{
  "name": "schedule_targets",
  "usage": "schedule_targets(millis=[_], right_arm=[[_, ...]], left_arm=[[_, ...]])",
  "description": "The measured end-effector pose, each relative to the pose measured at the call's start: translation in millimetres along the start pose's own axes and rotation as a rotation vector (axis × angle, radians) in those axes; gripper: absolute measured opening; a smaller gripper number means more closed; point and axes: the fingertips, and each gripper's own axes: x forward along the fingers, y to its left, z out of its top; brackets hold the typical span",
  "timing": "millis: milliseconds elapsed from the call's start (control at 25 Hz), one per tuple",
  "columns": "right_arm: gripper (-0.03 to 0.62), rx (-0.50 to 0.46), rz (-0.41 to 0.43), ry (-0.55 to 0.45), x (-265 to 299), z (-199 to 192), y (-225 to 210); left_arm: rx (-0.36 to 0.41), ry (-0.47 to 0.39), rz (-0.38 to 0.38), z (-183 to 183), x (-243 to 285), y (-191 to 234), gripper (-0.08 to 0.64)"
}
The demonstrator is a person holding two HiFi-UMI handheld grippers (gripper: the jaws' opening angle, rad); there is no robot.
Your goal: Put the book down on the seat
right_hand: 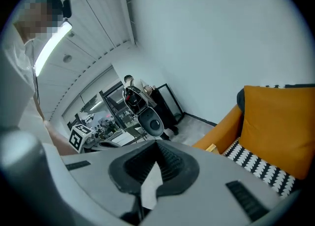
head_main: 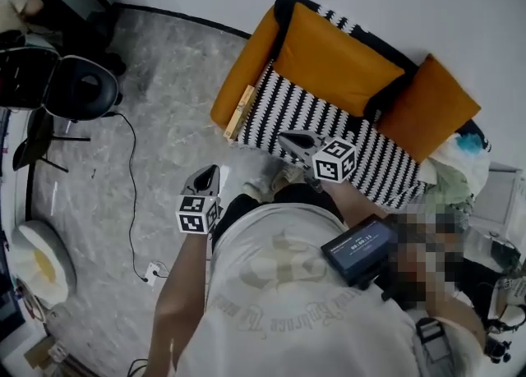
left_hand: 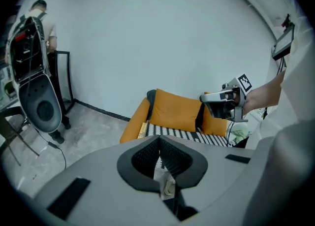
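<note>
Head view, nearest first: logged left tool (head_main: 210, 173) held up in front of the body, jaws pressed together, nothing between them. Confirmed in left gripper view: pads meeting, no gap, empty. Logged right tool (head_main: 285, 140) likewise closed and empty, showing against the seat's front edge from above. Checked against right gripper view: pads together, nothing gripped.

Next out: found book (head_main: 239, 111) on the seat (head_main: 329, 125) of the sofa, at its left end, touching the orange armrest (head_main: 238, 63). Unable to tell whether lying flat or tipped on edge against the arm. Well apart from both tools.

Judged placement step as done: book on the striped seat, free of any grip. Judged next move as withdrawal only: draw both tools back clear of the sofa without brushing book or armrest. If tipped, would call for a nudge to lay flat; not confirmable from these views.

Farther: noted large orange cushion (head_main: 337, 67) and smaller orange cushion (head_main: 427, 108) propped against the backrest, neither touching the book. Containers: none seen with readable contents; heap of things (head_main: 448, 178) right of the sofa too jumbled to sort. Office chair (head_main: 82, 88) across the floor, well apart.
</note>
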Motion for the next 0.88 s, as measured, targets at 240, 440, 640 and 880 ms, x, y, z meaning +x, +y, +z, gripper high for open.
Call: schedule_targets(millis=[240, 440, 640, 880], right_arm=[[0.014, -0.096, -0.023, -0.013, -11.7, 1.1, 28.7], [0.014, -0.143, -0.041, -0.007, -18.7, -6.3, 43.4], [0.014, -0.146, -0.053, -0.002, -13.9, -5.9, 49.9], [0.014, -0.152, -0.058, 0.007, -3.0, -4.3, 55.3]], left_arm=[[-0.014, -0.06, -0.057, 7.4, -24.9, -3.3, 0.012], [-0.026, -0.089, -0.094, 1.4, -29.1, -10.4, 0.012], [-0.037, -0.096, -0.103, -1.4, -31.0, -3.3, 0.012], [-0.051, -0.102, -0.101, -4.7, -35.7, 6.7, 0.012]])
